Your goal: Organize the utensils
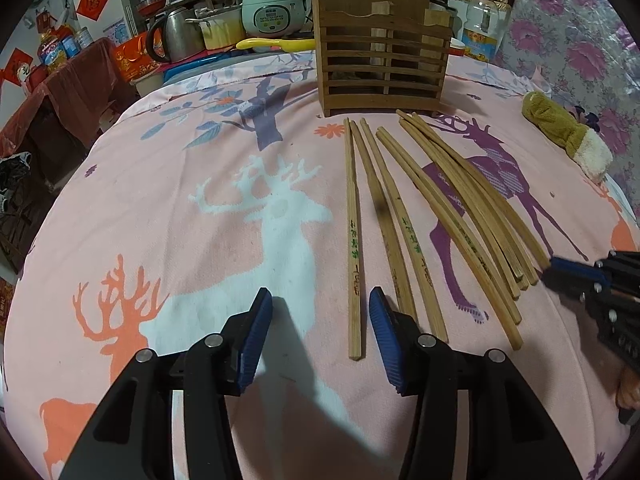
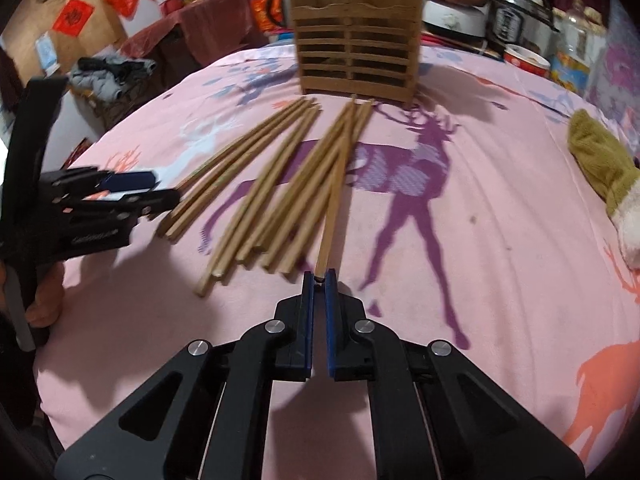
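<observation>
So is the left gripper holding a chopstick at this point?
No. The left gripper stands open over the pink cloth with nothing between its pads; the nearest chopstick lies flat beside it.

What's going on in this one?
A person with a gripper in each hand is sorting wooden chopsticks lying loose on a pink deer-print cloth, in front of a wooden slatted holder. The right gripper is shut on the near end of one chopstick. The left gripper is open over the cloth beside the leftmost chopstick, gripping nothing. No chopstick visibly stands in the holder yet.
</observation>
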Tool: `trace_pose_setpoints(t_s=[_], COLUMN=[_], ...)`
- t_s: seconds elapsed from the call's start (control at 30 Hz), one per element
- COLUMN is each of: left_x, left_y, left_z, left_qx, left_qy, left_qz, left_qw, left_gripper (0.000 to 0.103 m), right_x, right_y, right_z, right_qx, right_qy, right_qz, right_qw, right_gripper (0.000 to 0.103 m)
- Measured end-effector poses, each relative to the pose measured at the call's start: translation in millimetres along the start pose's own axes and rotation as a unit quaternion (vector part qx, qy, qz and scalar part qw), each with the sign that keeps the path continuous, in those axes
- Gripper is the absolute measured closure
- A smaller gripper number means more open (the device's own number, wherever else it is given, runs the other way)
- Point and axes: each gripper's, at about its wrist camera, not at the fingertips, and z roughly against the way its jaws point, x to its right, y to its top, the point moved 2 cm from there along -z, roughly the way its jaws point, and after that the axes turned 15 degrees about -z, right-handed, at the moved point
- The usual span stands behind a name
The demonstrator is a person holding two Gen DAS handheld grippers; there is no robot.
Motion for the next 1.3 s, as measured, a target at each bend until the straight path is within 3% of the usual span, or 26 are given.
trace_pose_setpoints(t_s=[0.33,0.37,0.4,0.47,0.5,0.63,0.8,1.03,1.3], left_x=[5,7,8,12,13,10,1,-1,-4], left_y=[-7,-7,-8,-8,-8,-8,-3,32,87], left_z=[5,6,7,9,10,15,40,76,109], left_qx=[0.008,0.012,0.014,0.018,0.019,0.031,0.08,0.112,0.145], left_qy=[-0.006,-0.012,-0.016,-0.025,-0.028,-0.029,-0.021,0.004,0.01], left_qz=[-0.008,-0.012,-0.015,-0.023,-0.025,-0.017,0.005,-0.003,-0.009], left_qw=[0.9999,0.9998,0.9996,0.9993,0.9991,0.999,0.9966,0.9937,0.9894], left_gripper=[0.051,0.061,0.078,0.096,0.097,0.097,0.097,0.097,0.097], right_x=[3,4,4,4,5,2,-1,5,-3], right_y=[4,5,5,4,4,4,7,35,81], right_z=[-5,-4,-4,-3,-1,9,32,81,113], right_qx=[-0.002,-0.001,-0.001,0.002,0.007,0.04,0.101,0.173,0.214], right_qy=[-0.006,-0.005,-0.005,-0.006,-0.007,-0.024,-0.047,-0.01,0.0], right_qz=[-0.002,-0.004,-0.005,-0.007,-0.007,0.008,0.025,-0.007,-0.025], right_qw=[1.0,1.0,1.0,1.0,1.0,0.999,0.993,0.985,0.977], right_gripper=[0.089,0.09,0.093,0.097,0.097,0.097,0.097,0.097,0.097])
